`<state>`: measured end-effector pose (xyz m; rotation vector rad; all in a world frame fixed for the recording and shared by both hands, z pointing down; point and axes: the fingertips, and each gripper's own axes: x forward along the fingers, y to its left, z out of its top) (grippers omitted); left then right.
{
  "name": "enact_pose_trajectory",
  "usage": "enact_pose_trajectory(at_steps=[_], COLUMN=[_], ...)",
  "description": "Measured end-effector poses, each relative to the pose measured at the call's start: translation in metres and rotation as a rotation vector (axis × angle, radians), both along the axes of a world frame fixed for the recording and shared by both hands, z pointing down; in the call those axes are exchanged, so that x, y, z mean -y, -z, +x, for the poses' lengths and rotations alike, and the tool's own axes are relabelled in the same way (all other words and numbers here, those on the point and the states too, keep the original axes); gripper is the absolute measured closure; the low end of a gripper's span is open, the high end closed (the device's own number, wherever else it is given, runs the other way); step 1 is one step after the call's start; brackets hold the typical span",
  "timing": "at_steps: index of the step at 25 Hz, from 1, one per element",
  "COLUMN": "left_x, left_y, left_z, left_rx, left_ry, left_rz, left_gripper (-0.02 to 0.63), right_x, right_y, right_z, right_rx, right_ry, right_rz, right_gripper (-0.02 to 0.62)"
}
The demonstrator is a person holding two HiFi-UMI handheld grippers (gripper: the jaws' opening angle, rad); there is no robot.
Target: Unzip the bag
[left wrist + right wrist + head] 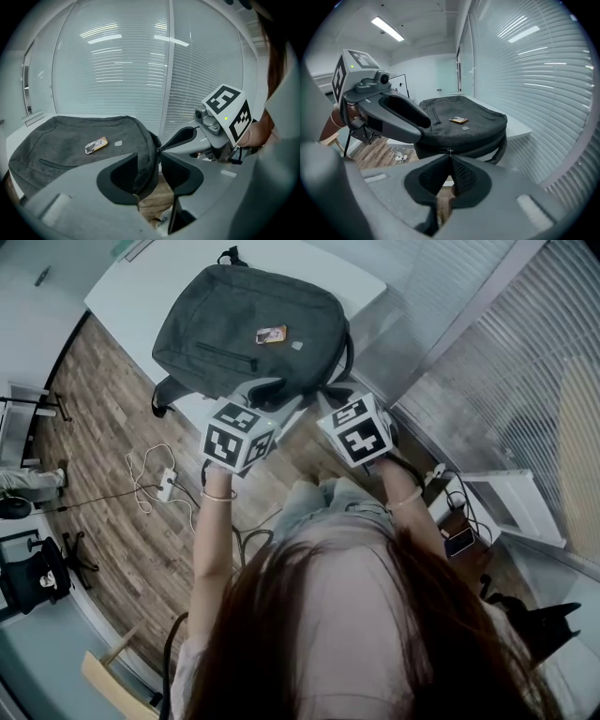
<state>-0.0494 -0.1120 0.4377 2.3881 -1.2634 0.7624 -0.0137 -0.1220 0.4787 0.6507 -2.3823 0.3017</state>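
The bag (248, 329) is a dark grey backpack lying flat on the white table (141, 292), its near edge hanging over the table's side towards us.

The left gripper (151, 164) has its jaws spread wide. In the left gripper view a fold of the bag's near edge sits in the gap. It lies close against the left pad, while clear space shows before the right pad, so nothing is clamped there.

The right gripper (449, 159) has its jaws pressed together at the tips, right on the zip line along the bag's side. A small metal zip pull (449, 151) shows at the point where the tips meet. We think it is pinched, though it is too small to be sure how much of it the pads cover. In the left gripper view the same tips touch the bag's seam just beside our open jaws.

We count one bag, one table and two grippers. On the bag's top face lie one small orange-and-white tag (271, 334) and one pale patch (297, 345) just beside it.
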Motion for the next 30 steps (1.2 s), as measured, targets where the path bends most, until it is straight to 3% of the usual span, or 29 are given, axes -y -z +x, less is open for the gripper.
enact_pose_trajectory(at_steps=[6, 10, 30], left_x=[0.004, 0.008, 0.004], left_y=[-0.015, -0.025, -0.025], left_z=[0.011, 0.010, 0.005], left_rx=[0.096, 0.164, 0.041], left_ry=[-0.052, -0.068, -0.141], left_rz=[-0.064, -0.089, -0.130], left_gripper=[0.442, 0.506, 0.548], right_x=[-0.004, -0.003, 0.014], right_y=[0.002, -0.001, 0.001], right_z=[-0.002, -0.002, 0.005], right_rx=[-0.005, -0.007, -0.094], right_ry=[0.002, 0.000, -0.126], right_rz=[-0.001, -0.014, 0.001], right_gripper=[0.584, 0.584, 0.584])
